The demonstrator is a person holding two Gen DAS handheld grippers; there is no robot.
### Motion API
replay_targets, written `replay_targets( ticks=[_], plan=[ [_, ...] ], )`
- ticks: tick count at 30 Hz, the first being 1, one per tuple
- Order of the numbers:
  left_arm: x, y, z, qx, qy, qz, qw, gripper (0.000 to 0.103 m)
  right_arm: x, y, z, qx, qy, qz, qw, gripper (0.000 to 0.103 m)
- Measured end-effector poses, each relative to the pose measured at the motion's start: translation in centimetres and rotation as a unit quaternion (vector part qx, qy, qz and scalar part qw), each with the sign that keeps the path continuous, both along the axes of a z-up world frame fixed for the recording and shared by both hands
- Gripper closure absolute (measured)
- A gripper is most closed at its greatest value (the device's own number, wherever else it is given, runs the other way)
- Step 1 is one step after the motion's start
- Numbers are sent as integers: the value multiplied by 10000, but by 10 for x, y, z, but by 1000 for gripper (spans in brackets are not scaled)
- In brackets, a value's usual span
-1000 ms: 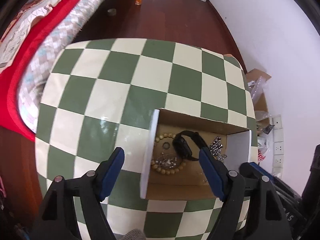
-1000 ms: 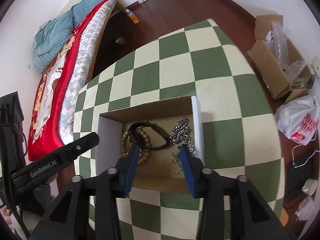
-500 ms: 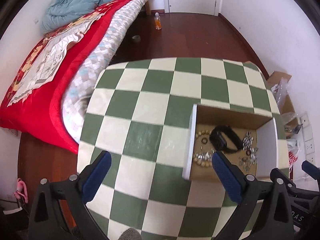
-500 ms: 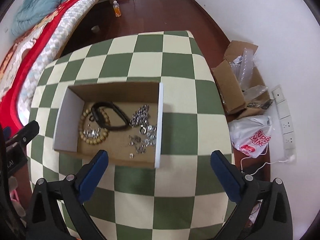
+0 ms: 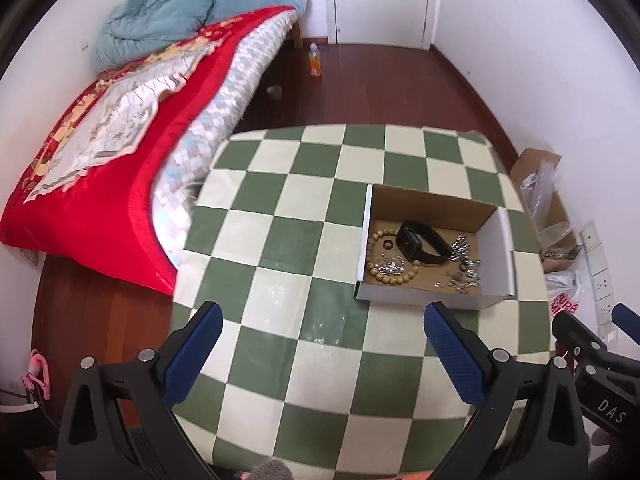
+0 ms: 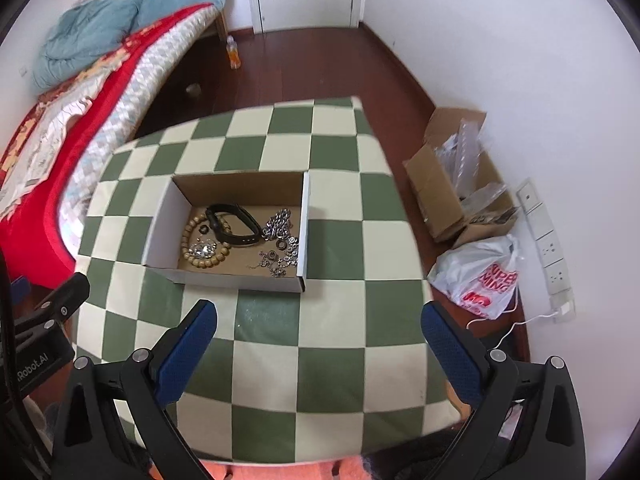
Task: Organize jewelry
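Evidently nothing remains outside the shallow white-walled cardboard box (image 6: 236, 276) on the green-and-cream checkered tabletop (image 6: 320, 364), so the step reads as finishing. The left gripper (image 5: 320, 354) and right gripper (image 6: 320, 350) both hover near the table's front edge, jaws spread wide and empty. Doing it well likely means keeping clear of the box. Inside lie a black watch band (image 6: 234, 226), a wooden bead bracelet (image 6: 200, 244) and silver chains (image 6: 280, 226); the small pieces are too tangled to count.
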State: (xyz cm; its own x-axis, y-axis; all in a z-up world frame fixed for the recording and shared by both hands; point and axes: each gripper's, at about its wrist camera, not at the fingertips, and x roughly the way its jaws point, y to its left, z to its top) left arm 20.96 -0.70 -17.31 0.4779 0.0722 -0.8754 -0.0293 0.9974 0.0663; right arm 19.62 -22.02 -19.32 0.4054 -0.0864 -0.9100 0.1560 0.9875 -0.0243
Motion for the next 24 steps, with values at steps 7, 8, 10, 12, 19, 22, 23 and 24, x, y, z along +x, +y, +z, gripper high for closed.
replay_targets(
  ticks=[7, 8, 10, 12, 19, 22, 23, 24],
  plan=[
    [-51, -1, 60, -62, -615, -173, 9979, 0, -49, 1, 63, -37, -582, 14, 9983, 0],
    [-56, -1, 66, -75, -658, -189, 9976, 0, -55, 2, 71, -53, -644, 13, 9979, 0],
    [-67, -1, 80, -133, -748, -244, 9968, 0, -68, 4, 86, -40, -754, 28, 9971, 0],
    [-77, -2, 95, -144, -829, -307, 9960, 0, -80, 7, 104, -41, -869, 70, 9962, 0],
    [-97, 1, 130, -247, -891, -319, 9952, 0, -101, 12, 146, -82, -984, 133, 9950, 0],
    [-97, 1, 139, -247, -892, -314, 9952, 0, -101, 10, 157, -63, -1036, 144, 9945, 0],
    [-98, 0, 138, -220, -909, -309, 9951, 0, -100, 9, 162, -97, -1060, 150, 9942, 0],
    [-97, -1, 140, -202, -898, -304, 9953, 0, -99, 9, 164, -109, -1076, 148, 9940, 0]
  ],
)
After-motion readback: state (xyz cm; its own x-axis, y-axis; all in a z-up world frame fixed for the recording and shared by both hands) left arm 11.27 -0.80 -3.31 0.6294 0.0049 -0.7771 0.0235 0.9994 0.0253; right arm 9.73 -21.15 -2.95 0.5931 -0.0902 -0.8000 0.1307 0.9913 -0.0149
